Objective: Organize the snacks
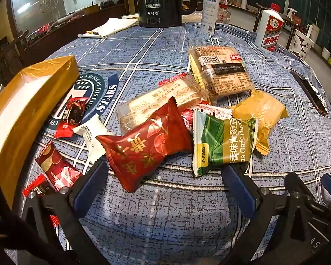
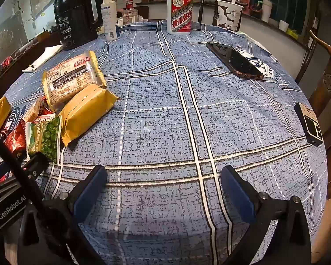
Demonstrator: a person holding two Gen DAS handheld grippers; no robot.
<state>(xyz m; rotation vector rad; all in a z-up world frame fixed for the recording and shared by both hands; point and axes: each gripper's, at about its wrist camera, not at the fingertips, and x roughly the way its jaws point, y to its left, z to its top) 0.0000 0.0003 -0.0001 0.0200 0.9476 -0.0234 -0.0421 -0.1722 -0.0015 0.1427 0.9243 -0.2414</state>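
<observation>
A pile of snack packets lies on the blue checked tablecloth (image 1: 176, 209). Nearest in the left wrist view are a big red pouch (image 1: 146, 148) and a green pea packet (image 1: 222, 141), with a clear biscuit pack (image 1: 220, 70), a yellow packet (image 1: 259, 112) and a pale wafer pack (image 1: 156, 103) behind. A gold box (image 1: 22, 110) with a white inside stands at the left, small red candies (image 1: 57, 170) beside it. My left gripper (image 1: 163, 185) is open just short of the red pouch. My right gripper (image 2: 163, 187) is open over bare cloth, right of the yellow packet (image 2: 86, 110) and pea packet (image 2: 45, 138).
At the table's far side stand a black kettle (image 2: 76, 17), a white spray bottle (image 2: 110, 15) and a white liquor bottle (image 2: 179, 11). A dark phone (image 2: 235, 60) and a small black case (image 2: 311, 125) lie at the right. A wooden chair (image 2: 326, 66) stands beyond the table's edge.
</observation>
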